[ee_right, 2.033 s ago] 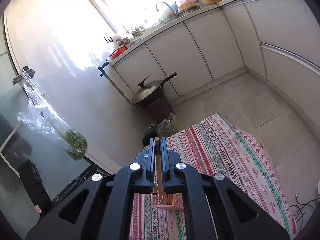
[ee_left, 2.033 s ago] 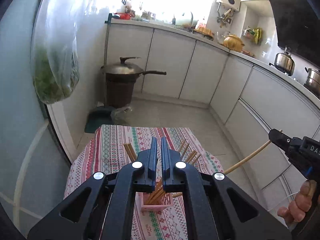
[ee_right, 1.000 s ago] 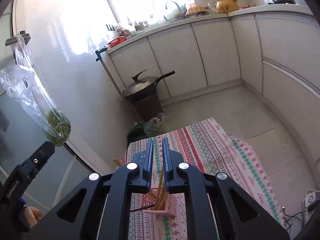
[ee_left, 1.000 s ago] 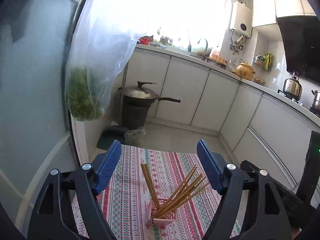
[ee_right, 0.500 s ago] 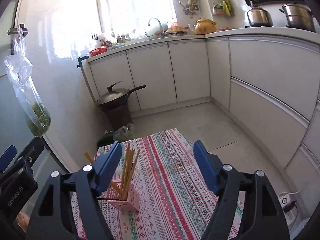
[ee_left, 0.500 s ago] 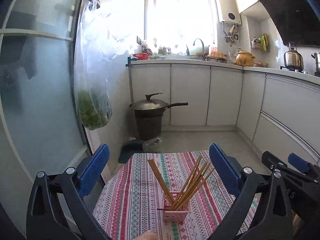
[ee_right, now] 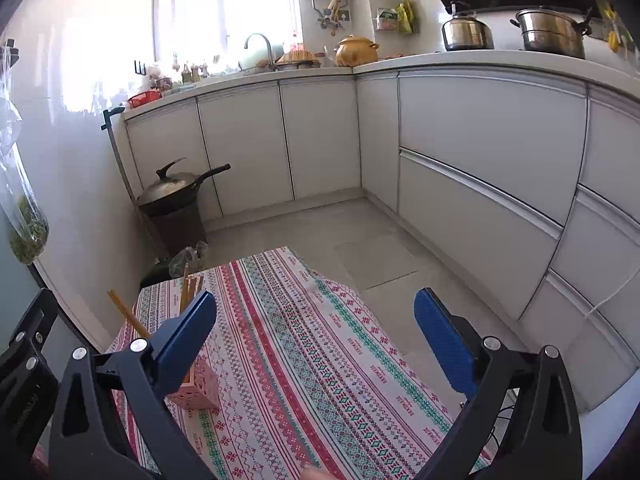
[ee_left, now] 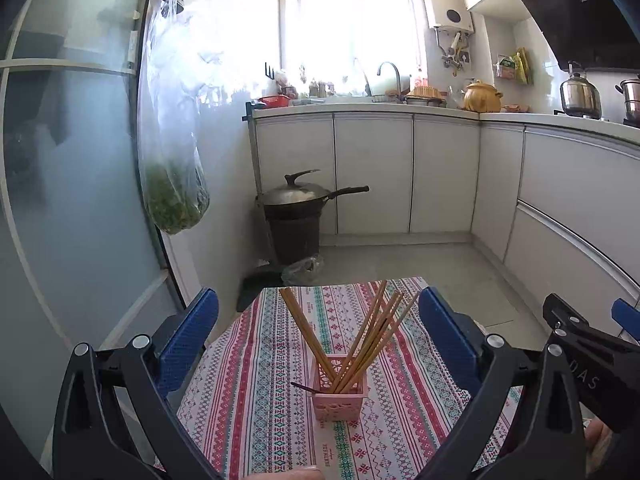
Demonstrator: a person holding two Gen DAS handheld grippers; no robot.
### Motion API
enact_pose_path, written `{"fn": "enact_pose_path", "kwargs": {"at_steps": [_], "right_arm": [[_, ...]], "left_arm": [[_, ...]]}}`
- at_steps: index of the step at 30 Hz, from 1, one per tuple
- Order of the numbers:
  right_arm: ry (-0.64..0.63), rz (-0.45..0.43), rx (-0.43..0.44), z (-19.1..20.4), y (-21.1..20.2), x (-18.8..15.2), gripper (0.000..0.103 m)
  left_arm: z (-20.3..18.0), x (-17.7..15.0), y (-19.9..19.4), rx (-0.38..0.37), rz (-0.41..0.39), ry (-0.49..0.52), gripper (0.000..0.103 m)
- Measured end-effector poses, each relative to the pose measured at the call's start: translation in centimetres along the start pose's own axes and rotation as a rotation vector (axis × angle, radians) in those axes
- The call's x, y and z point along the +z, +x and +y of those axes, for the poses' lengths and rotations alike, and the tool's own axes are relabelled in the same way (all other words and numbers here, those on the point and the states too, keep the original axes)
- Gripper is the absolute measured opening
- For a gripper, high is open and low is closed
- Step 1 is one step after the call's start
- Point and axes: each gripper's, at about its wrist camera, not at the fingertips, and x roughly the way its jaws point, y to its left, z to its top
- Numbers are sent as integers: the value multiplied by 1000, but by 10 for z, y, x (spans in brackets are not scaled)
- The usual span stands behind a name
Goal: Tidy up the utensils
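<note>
Sunlit window (ee_left: 348, 20), white cabinets (ee_left: 372, 172), grey, seemingly tiled floor (ee_left: 400, 260).

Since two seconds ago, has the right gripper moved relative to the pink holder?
Yes. The right gripper then clamped a chopstick directly over the pink holder; now its jaws are opening on nothing, and the holder sits left of them, behind the left finger.

wooden chopsticks (ee_left: 352, 344), pink plastic holder (ee_left: 339, 402), woven cloth tablecloth (ee_left: 256, 392)

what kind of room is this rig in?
Almost certainly a home kitchen: white counter cabinets with a sink faucet under the window, a kettle and steel pot on the stove, and a pink holder of chopsticks on a patterned tablecloth.
</note>
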Motion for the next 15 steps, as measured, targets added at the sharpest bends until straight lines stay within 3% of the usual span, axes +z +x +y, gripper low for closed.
{"fn": "enact_pose_path", "kwargs": {"at_steps": [15], "right_arm": [[-24,50,-28,-1,12,-10,96]], "left_arm": [[-4,-7,17,-14,60,-4,96]]}}
